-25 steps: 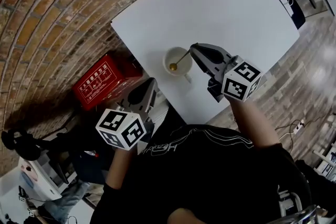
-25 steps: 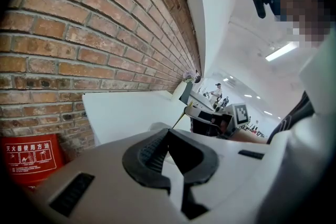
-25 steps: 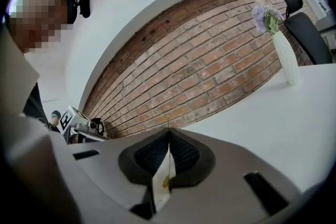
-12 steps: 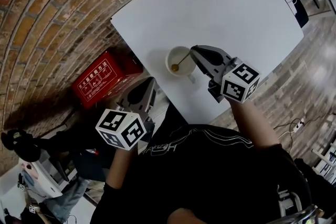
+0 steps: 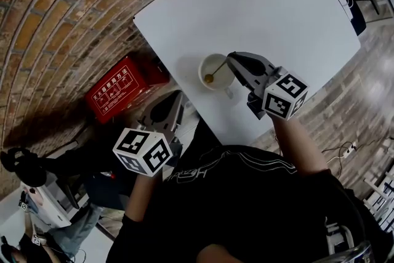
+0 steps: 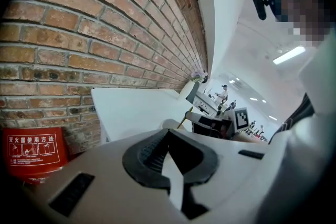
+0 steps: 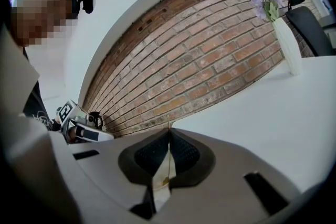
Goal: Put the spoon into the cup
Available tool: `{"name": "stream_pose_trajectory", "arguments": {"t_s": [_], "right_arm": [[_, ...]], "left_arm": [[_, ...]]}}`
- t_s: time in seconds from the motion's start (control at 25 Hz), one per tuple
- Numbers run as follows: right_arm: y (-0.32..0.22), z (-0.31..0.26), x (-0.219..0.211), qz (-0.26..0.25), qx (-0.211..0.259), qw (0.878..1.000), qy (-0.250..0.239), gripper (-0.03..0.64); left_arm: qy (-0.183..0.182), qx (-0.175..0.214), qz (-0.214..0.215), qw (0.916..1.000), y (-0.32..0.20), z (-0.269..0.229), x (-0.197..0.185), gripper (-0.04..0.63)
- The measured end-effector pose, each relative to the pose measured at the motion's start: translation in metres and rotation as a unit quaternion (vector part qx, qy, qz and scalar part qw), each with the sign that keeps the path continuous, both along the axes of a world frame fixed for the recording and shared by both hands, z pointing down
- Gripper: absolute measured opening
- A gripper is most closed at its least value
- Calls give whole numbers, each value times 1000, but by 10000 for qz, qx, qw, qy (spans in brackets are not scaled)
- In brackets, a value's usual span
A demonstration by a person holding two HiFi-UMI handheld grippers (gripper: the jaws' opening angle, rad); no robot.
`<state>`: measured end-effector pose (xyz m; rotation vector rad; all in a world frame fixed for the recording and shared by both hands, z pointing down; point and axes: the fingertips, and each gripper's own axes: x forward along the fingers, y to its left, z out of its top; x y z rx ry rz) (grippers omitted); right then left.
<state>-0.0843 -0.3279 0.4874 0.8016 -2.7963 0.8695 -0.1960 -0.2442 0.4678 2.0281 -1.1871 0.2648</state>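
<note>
head view: the cup [image 5: 217, 62] stands by the white table's [image 5: 271, 3] near edge. the gold spoon's [image 5: 212, 75] bowl is inside it, its handle end hidden in the right gripper's [image 5: 231, 58] tips. the left gripper [image 5: 178, 96] hangs off the table.
left gripper view: jaws pressed together, empty.
right gripper view: jaws pinch the thin spoon handle; the cup is hidden.

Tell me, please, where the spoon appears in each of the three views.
Head view: the spoon slants at centre, bowl end in the cup, handle in the right hand-held gripper.
Left gripper view: a thin gold handle just right of centre, beyond the shut jaws.
Right gripper view: low centre, the handle pinched between the jaws.
Shared landmark: the brick wall, seen in all three.
</note>
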Motion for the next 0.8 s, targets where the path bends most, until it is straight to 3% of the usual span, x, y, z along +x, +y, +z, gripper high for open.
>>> {"name": "stream_pose_trajectory", "arguments": {"t_s": [0.48, 0.8], "right_arm": [[-12, 16, 13, 255, -653, 9961, -530, 0], [-13, 15, 22, 488, -672, 9941, -692, 3]], "left_arm": [[30, -47, 32, 10000, 4, 2, 9, 5], [78, 29, -9, 10000, 9, -2, 15, 3]]}}
